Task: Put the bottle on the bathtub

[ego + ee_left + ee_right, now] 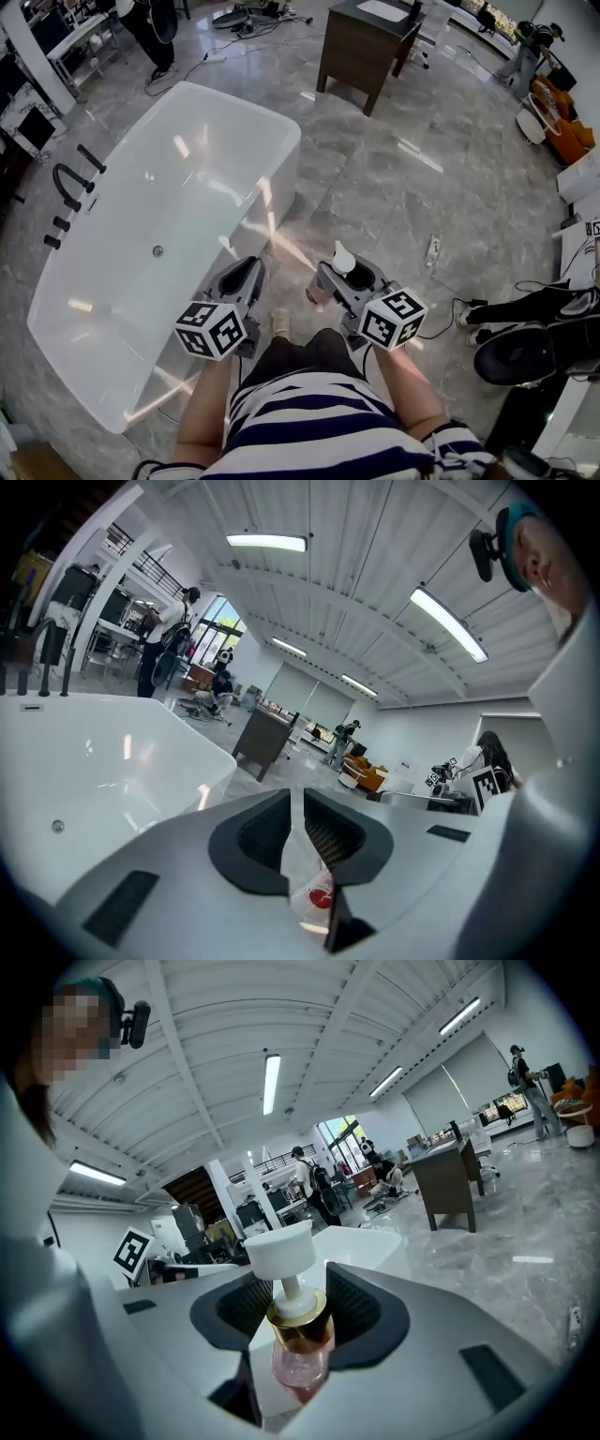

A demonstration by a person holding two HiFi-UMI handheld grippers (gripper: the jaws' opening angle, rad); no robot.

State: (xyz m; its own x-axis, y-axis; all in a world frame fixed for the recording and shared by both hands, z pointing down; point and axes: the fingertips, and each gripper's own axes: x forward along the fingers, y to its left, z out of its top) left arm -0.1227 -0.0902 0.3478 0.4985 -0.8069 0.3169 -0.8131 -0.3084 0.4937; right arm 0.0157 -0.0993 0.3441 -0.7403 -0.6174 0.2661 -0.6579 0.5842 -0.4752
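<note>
A pump bottle (343, 259) with a white head, gold collar and pink body (300, 1337) stands upright between the jaws of my right gripper (343, 274), which is shut on its neck (292, 1290). The white bathtub (284, 131) lies ahead and to the left, its near right rim just beyond both grippers. My left gripper (242, 275) hovers beside that rim; its jaws stand almost together with a thin slit (296, 814). A pale thing with a red mark shows low in the slit, and whether it is gripped is unclear. The tub fills the left of the left gripper view (112, 752).
A black faucet (71, 184) stands on the tub's far left rim. A dark wooden cabinet (364, 45) is ahead, with a person (150, 28) at the back left. A small white object (432, 249) and cables lie on the marble floor; a black chair (521, 354) is at right.
</note>
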